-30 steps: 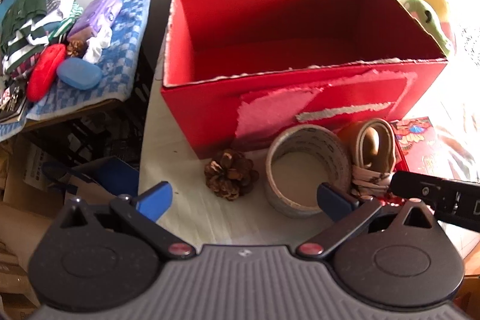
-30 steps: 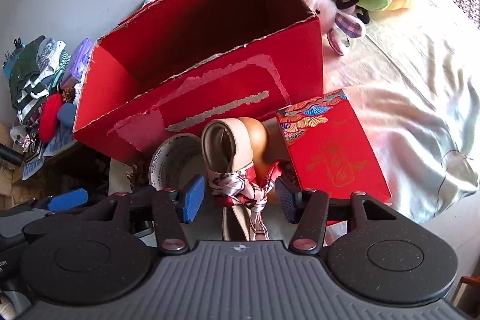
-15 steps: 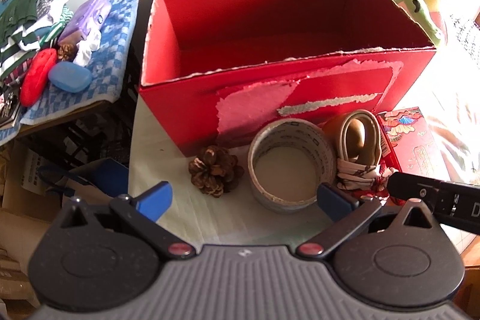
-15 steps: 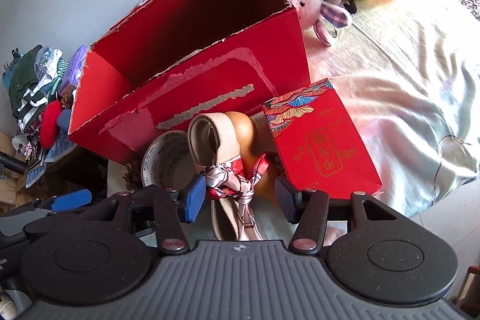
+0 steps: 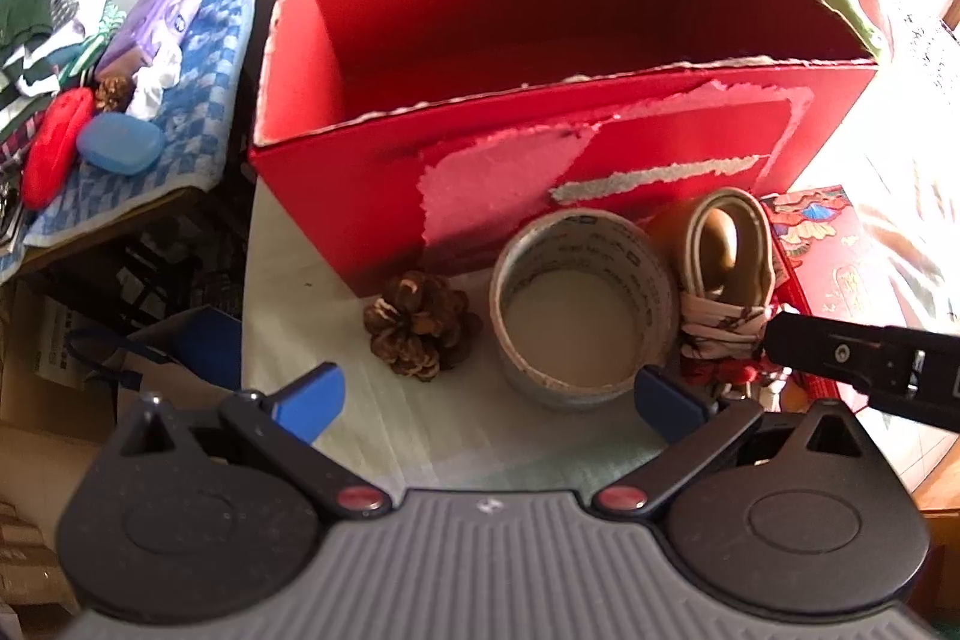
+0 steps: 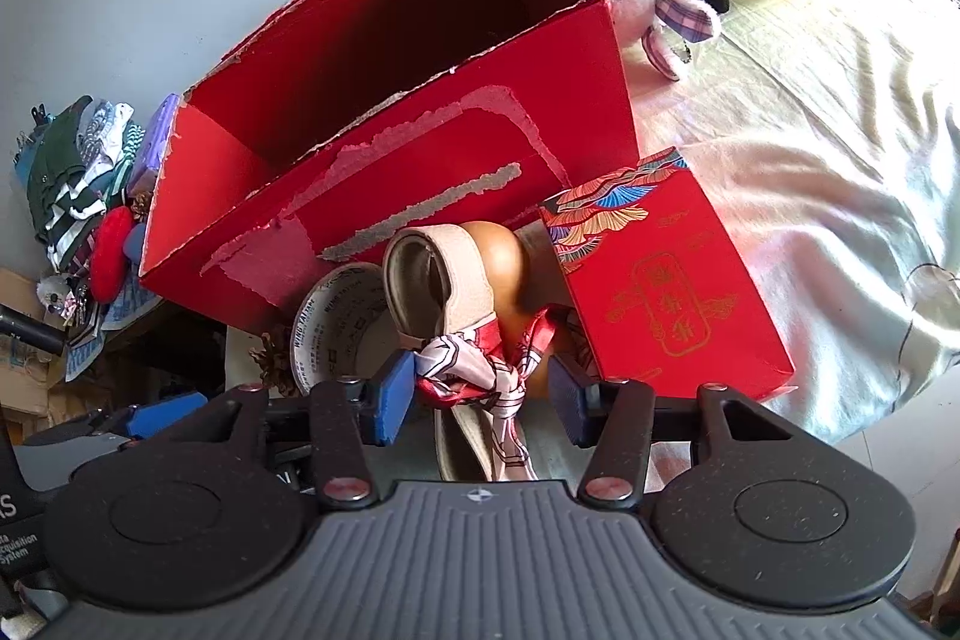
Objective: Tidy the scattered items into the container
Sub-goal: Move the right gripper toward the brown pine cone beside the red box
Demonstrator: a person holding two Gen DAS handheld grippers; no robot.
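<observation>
Red cardboard forms the open box [image 5: 540, 58], which is seen ahead of both tongs. The left tongs [image 5: 486, 397] are spread wide and empty, with a pine cone [image 5: 420, 331] and a tape roll [image 5: 585, 307] lying just ahead between them and the box. The right tongs [image 6: 483, 397] have just been narrowing around the scarf-tied sandal [image 6: 456, 316], whose knot lies between the blue pads, not visibly pinched. A red gift box [image 6: 666, 286] is seen just right of the sandal.
</observation>
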